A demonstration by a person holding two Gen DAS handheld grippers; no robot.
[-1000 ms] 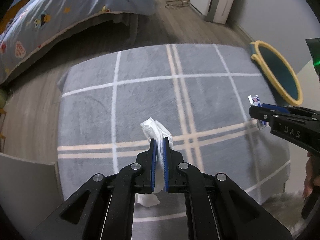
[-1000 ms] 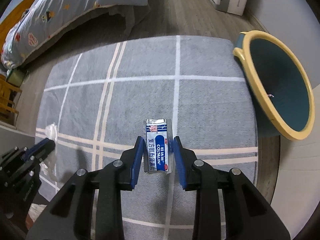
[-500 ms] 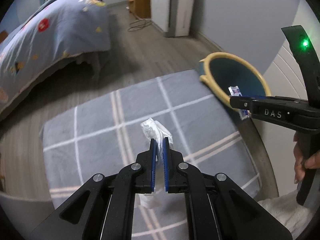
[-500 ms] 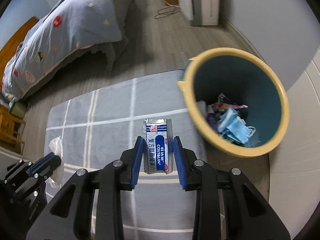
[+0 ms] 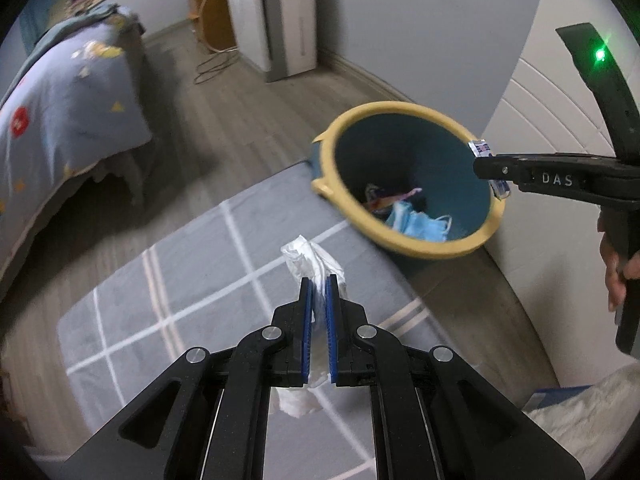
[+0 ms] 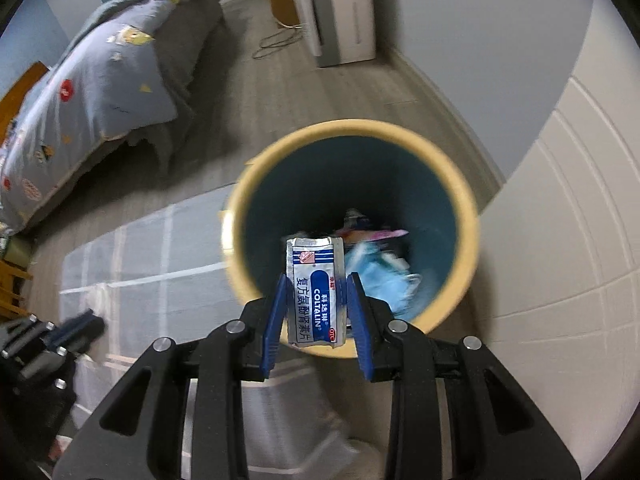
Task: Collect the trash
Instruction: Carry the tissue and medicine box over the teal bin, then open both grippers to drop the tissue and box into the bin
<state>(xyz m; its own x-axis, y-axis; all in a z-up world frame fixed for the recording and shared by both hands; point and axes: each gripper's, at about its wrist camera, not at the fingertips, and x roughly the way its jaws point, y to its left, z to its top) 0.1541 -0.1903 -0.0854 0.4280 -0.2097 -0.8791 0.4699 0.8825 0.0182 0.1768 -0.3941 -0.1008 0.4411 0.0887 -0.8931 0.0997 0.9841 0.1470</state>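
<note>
My left gripper is shut on a crumpled white tissue, carried above the grey rug short of the bin. The bin is teal with a yellow rim and holds a blue face mask and wrappers. In the left wrist view my right gripper reaches over the bin's right rim with a small sachet. In the right wrist view my right gripper is shut on that blue and white medicine sachet, directly over the bin opening. The left gripper shows blurred at lower left.
A grey checked rug covers the wooden floor beside the bin. A bed with a blue patterned quilt stands at left. A white appliance and a cable stand by the far wall. A white panelled door is right of the bin.
Both grippers have swung from over the rug toward the bin, each keeping its load. The right gripper with the sachet has come over the bin opening; the left with the tissue is nearer the rim.
</note>
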